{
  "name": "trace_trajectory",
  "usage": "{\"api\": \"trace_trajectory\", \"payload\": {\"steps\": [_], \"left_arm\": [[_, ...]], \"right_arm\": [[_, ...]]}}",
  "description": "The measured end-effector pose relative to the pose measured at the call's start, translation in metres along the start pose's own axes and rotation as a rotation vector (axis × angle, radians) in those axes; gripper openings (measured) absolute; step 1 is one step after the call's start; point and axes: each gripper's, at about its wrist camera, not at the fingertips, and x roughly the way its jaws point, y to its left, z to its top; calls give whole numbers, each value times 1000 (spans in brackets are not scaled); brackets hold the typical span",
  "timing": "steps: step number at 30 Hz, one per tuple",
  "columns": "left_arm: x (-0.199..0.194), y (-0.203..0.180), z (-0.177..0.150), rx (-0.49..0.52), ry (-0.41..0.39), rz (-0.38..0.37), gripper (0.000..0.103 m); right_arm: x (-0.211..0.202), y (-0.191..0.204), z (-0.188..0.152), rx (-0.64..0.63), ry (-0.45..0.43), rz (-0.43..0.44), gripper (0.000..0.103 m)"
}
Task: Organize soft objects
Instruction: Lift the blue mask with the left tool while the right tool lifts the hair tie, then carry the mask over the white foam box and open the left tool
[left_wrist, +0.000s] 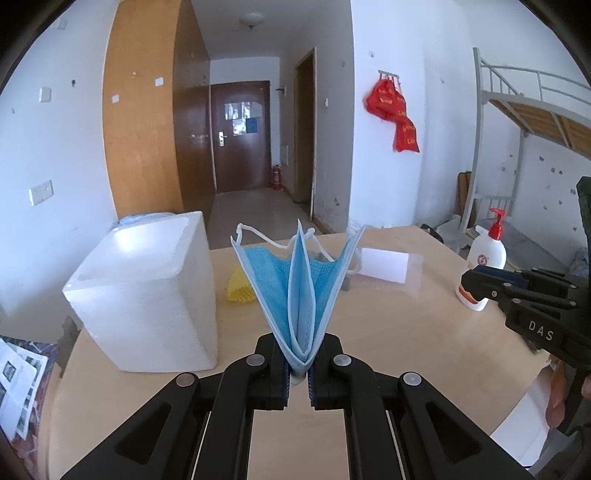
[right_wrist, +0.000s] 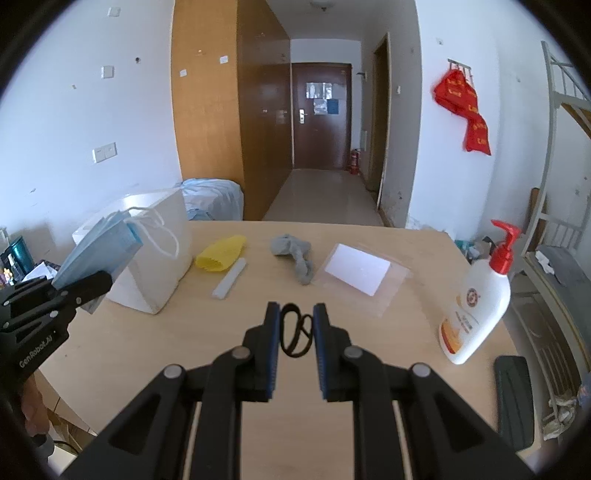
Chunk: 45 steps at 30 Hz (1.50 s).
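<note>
The white foam box (left_wrist: 147, 291) stands at the table's (left_wrist: 388, 343) far left, just left of the left gripper (left_wrist: 298, 354), which clenches folded blue masks (left_wrist: 295, 284) upright. The right gripper (right_wrist: 295, 325) is farther off, slightly parted, gripping nothing; a black loop (right_wrist: 293, 332) shows between its fingers.

Black gripper (left_wrist: 298, 369) linkages, silver rivets, blue pads, white "DAS" lettering

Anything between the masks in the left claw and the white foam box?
Nothing visible. The left claw is shut on the stack of blue face masks, held up off the table. The white foam box sits just to their left, top open, with no object in the gap between them in either view.
</note>
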Motion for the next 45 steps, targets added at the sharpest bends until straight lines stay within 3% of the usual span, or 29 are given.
{"api": "trace_trajectory", "payload": {"steps": [26, 35, 45], "left_arm": [[-42, 87, 7, -132, -68, 239, 7], [-43, 106, 13, -142, -73, 262, 7], [-32, 122, 30, -137, -74, 257, 7]], "right_arm": [[29, 127, 62, -187, -46, 282, 21], [38, 147, 74, -211, -48, 333, 21], [48, 161, 87, -243, -55, 335, 21]]}}
